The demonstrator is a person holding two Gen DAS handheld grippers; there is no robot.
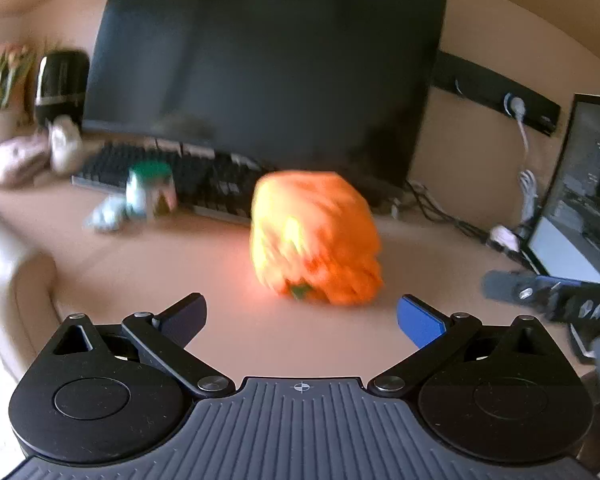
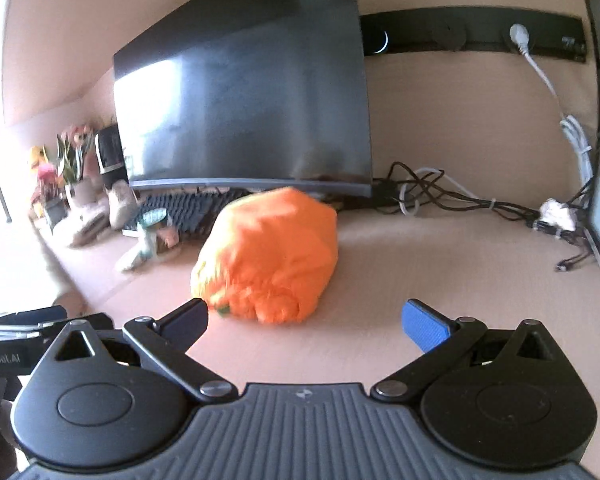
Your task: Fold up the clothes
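Close to us, our left claw [image 1: 302, 316] is spread wide with nothing in it, low over the tan worktop [image 1: 204, 264]. Our right claw [image 2: 305, 320] is spread wide too and grips nothing. The orange cloth [image 2: 268, 260] sits bunched in a lump on the worktop, just past both claws, touching neither. From left to right behind it we see flowers [image 2: 70, 152], a keyboard [image 2: 188, 210], a big dark screen [image 2: 244, 108] and tangled wires [image 2: 432, 190].
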